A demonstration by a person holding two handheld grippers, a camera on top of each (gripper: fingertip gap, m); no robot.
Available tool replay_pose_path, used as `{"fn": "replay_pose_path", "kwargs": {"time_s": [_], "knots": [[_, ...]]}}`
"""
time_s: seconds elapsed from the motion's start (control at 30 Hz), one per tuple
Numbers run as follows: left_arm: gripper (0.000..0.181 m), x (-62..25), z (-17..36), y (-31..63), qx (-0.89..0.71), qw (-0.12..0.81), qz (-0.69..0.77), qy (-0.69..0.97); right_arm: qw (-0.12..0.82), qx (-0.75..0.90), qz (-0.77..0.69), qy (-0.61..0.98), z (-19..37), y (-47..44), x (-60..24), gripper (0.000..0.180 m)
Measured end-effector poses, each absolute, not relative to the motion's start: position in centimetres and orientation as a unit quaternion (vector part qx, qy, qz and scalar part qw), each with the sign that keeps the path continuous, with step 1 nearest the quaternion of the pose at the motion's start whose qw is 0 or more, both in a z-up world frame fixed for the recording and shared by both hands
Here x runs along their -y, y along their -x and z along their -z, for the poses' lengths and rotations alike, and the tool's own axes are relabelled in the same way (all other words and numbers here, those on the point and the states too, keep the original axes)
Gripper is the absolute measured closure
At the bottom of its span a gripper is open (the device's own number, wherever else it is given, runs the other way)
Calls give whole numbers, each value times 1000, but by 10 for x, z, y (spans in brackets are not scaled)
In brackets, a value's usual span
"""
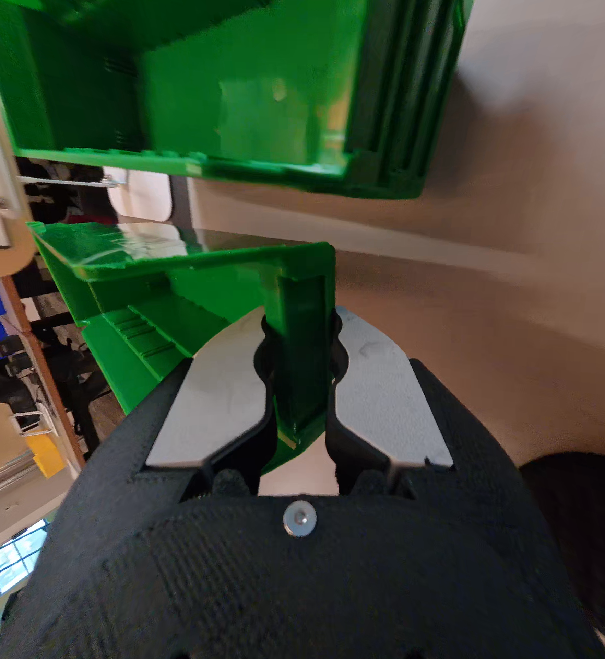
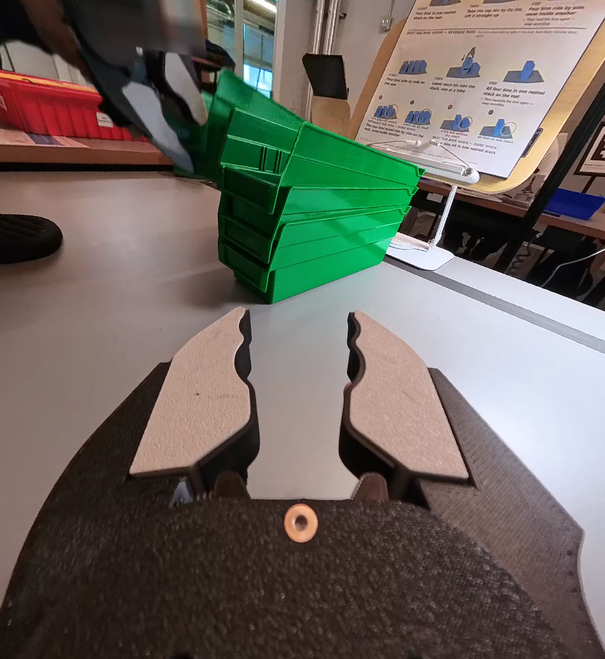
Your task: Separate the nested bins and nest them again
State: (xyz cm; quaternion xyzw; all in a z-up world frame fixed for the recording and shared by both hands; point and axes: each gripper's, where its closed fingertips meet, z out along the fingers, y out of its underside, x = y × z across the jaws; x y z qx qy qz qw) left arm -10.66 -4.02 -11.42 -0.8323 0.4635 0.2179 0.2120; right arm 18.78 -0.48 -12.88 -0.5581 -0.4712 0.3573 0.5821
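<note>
A stack of nested green plastic storage bins (image 2: 311, 228) is seen standing on the pale grey tabletop (image 2: 436, 356), near its far edge and ahead of the right gripper (image 2: 298, 317). The uppermost green plastic bin (image 2: 347, 157) is tilted upward at one end, not yet seated flat in the bins beneath it. The left gripper (image 1: 300, 321) is closed on the rim wall of that tilted bin (image 1: 304, 356), the green plastic being pinched between its grey-faced fingers (image 1: 222, 385); in the right wrist view this gripper (image 2: 172, 117) is seen blurred at the raised end of the bin. The remainder of the stack (image 1: 244, 100) is shown close by in the left wrist view. The right gripper is held low over the table, well short of the stack, with its jaws parted and nothing between them. A white sheet of printed instructions on a stand (image 2: 472, 82) is placed behind the bins, and a red ribbed plastic container (image 2: 44, 103) is set on a further table.
</note>
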Motion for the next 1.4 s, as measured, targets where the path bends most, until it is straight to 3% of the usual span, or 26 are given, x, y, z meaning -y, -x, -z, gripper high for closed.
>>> {"fn": "replay_pose_path", "kwargs": {"time_s": [0.13, 0.43, 0.6, 0.77, 0.93, 1.1, 1.4], "knots": [[151, 48, 167, 108, -467, 214, -213, 831, 572, 479, -355, 563, 133, -185, 5, 128], [150, 46, 227, 111, -452, 226, -241, 829, 561, 484, -355, 569, 136, -182, 5, 128], [132, 41, 201, 91, -408, 342, -199, 823, 536, 518, -363, 559, 129, -160, 10, 127], [133, 61, 139, 64, -325, 508, -91, 792, 538, 619, -299, 488, 91, -96, 26, 131], [131, 104, 99, 67, -217, 597, 5, 772, 499, 716, -200, 445, 68, -28, 36, 134], [132, 149, 90, 83, -122, 642, 50, 755, 409, 786, -78, 457, 94, 14, 21, 134], [135, 165, 137, 98, -86, 628, 51, 772, 326, 832, 111, 435, 141, 37, -5, 149]]}}
